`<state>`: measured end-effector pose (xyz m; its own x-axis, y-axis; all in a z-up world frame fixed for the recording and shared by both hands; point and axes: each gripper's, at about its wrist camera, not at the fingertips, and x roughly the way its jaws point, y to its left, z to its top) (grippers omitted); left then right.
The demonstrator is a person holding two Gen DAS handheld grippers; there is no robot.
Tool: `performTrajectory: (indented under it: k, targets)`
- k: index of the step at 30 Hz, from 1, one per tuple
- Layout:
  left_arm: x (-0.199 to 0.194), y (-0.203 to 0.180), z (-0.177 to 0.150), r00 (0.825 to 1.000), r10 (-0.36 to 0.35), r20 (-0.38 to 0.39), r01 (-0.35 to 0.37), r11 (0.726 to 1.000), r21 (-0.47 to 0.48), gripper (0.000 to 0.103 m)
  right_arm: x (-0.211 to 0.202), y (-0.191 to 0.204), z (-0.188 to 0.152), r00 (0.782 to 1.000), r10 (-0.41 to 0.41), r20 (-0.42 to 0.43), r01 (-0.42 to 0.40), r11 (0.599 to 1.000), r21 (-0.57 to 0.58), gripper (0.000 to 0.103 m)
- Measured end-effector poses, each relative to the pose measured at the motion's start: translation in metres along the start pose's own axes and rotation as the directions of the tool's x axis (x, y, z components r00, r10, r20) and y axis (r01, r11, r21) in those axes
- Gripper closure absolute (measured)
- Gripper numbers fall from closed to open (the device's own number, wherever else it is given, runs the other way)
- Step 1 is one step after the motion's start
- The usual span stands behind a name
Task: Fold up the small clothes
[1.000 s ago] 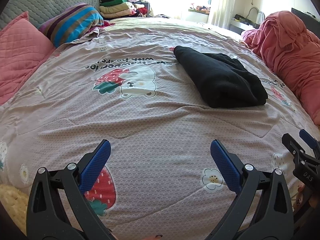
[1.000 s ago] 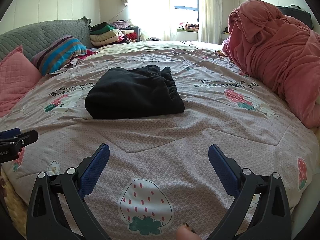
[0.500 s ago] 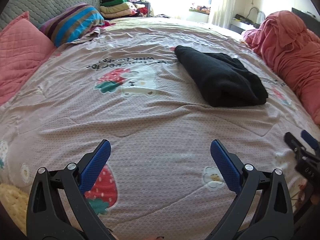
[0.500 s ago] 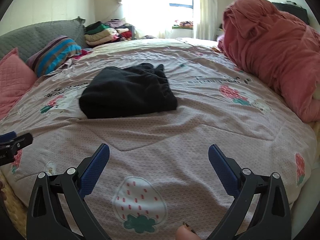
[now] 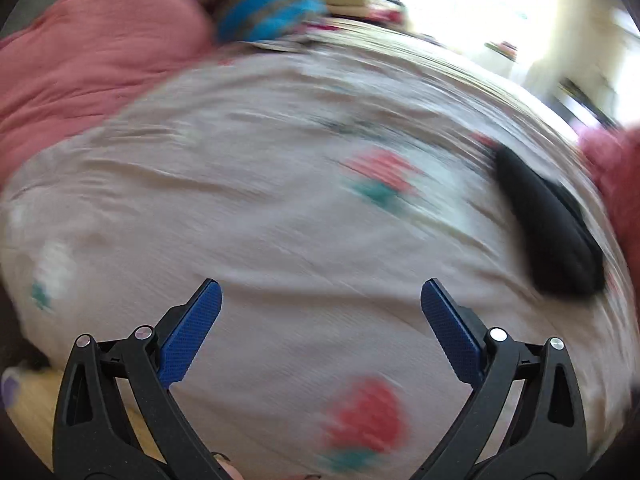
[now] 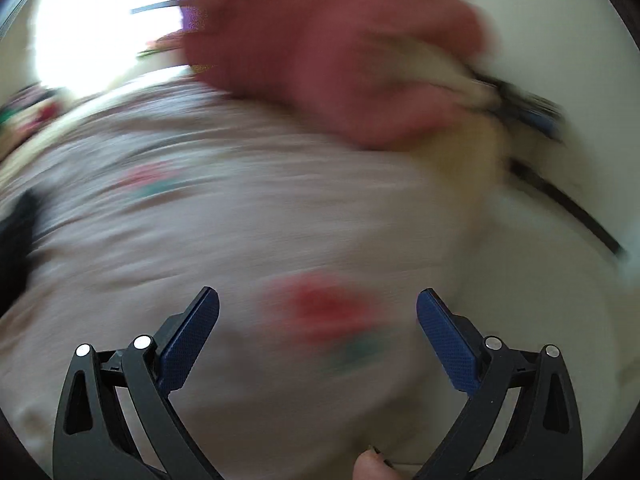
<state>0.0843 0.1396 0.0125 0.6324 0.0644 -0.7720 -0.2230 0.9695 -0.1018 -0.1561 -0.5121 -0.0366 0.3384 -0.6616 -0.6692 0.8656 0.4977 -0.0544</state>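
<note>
A pink pillow [image 5: 80,68] is seen at the far left of the bed [image 5: 260,240], with a striped cushion [image 5: 272,12] just beside it toward the head, in the left wrist view. The left hand-held gripper [image 5: 318,316] is held over the near edge of the bed, its blue pads spread wide with nothing between them. The black garment [image 5: 548,228], the task's piece of clothing, is found on the quilt at the far right of that view, well apart from the gripper, lying as a compact folded bundle. Heavy smear across the frame suggests the camera is being swung, so finer detail of the folds cannot be told.

In the right wrist view, only a dark sliver of the garment is caught at the left edge of the bed. The right hand-held gripper [image 6: 318,320] is likewise held wide open and empty above the quilt's strawberry print. A heaped red blanket [image 6: 340,48] is piled at the far right side of the bed. With the bundle left lying and both grippers empty, the fold is judged finished, and another item is probably being sought.
</note>
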Motion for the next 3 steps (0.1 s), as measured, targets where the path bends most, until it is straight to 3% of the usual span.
performTrajectory:
  k: [1,2,3]
  targets:
    - [0.006,0.021,0.014,0.998,0.055,0.009,-0.054,0.998,-0.042,0.009,0.01,-0.02,0.004,0.998,-0.07,0.003,0.07,0.997,0.03,0.005]
    - [0.011,0.038,0.025,0.995,0.096,0.01,-0.095,0.992,-0.08,0.009,0.026,-0.055,0.011,0.979,-0.203,-0.007,0.203,0.976,0.074,0.005]
    - [0.021,0.067,0.043,0.986,0.164,0.005,-0.162,0.976,-0.148,0.009,0.037,-0.075,0.014,0.968,-0.25,-0.032,0.252,0.962,0.102,0.005]
